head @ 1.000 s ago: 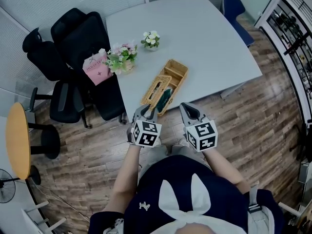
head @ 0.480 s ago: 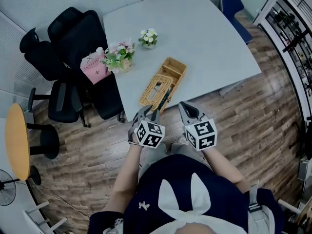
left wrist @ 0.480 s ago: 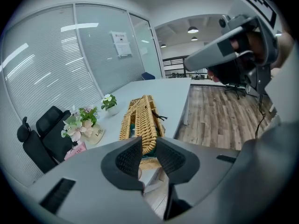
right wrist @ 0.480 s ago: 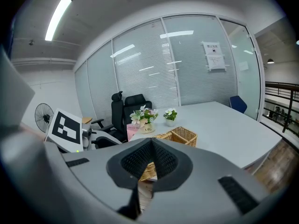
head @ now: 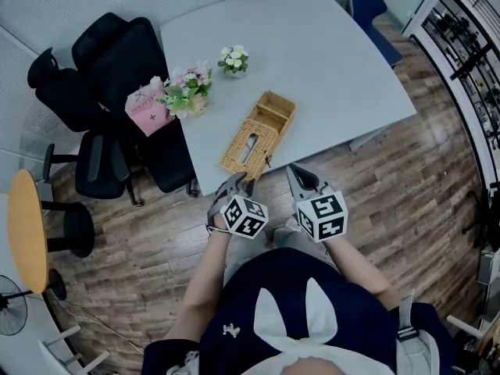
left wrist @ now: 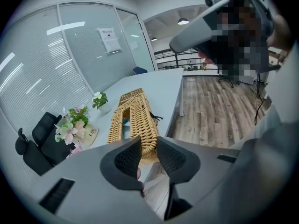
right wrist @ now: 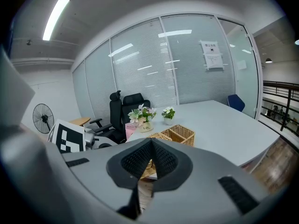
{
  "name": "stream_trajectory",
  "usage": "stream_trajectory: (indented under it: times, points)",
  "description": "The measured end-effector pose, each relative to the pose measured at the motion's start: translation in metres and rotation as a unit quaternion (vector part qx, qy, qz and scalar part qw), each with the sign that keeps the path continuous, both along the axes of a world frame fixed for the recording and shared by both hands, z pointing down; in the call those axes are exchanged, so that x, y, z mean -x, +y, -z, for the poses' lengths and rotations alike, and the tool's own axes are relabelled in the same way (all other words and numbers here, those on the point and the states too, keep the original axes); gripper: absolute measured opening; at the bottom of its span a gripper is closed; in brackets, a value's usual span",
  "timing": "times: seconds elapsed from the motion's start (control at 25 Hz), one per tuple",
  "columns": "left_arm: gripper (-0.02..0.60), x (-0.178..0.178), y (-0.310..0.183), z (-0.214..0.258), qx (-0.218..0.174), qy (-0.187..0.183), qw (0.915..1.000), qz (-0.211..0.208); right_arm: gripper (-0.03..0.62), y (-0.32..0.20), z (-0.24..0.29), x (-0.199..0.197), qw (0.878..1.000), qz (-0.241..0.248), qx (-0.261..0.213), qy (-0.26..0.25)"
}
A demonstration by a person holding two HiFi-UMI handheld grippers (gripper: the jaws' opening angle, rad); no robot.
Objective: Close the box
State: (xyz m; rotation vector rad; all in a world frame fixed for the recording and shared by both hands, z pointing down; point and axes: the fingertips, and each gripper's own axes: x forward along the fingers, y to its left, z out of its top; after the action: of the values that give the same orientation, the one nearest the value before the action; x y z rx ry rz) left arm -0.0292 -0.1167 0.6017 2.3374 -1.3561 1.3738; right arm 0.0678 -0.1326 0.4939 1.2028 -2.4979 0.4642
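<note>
A long wicker box (head: 258, 135) lies on the grey table (head: 328, 69) near its front edge. Its slotted lid lies flat over the near half; the far compartment stands uncovered. My left gripper (head: 235, 187) hovers just off the table's edge in front of the box's near end. Its jaws are opening and nothing is between them; in the left gripper view the wicker box (left wrist: 132, 117) shows beyond the left gripper (left wrist: 148, 146). My right gripper (head: 300, 179) hangs beside it, shut and empty. In the right gripper view the wicker box (right wrist: 179, 134) sits behind the right gripper (right wrist: 152, 149).
A pink bouquet with a pink gift bag (head: 172, 96) and a small pot of white flowers (head: 233, 59) stand on the table's left part. Black office chairs (head: 109, 69) crowd the left side, a blue chair (head: 366, 2) the far end. A round wooden table (head: 27, 225) stands at far left.
The box's lid, tilted up a second ago, has come down flat. My left gripper has drawn back slightly from the box. The right gripper has stayed put.
</note>
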Motion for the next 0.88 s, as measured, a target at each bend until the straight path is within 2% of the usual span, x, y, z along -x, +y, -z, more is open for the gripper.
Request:
stream_trajectory:
  times: [0.32,0.6,0.72,0.88]
  points:
    - [0.109,-0.003,0.002,-0.021,0.021,-0.013,0.9996,-0.010,0.005,0.002,-0.004,-0.004,1.000,-0.007,0.004,0.002]
    - [0.111,-0.003,0.003,-0.022,0.009,-0.006,0.9999,-0.007,0.005,0.005,-0.006,-0.007,1.000,-0.012,0.009,0.003]
    - [0.114,-0.003,0.002,-0.020,0.019,0.017,0.9997,0.003,0.005,0.006,-0.006,-0.006,1.000,-0.013,0.010,0.002]
    - [0.117,-0.002,0.002,-0.015,0.045,0.073,0.9960,0.027,0.005,0.008,-0.005,-0.006,1.000,-0.013,0.011,0.001]
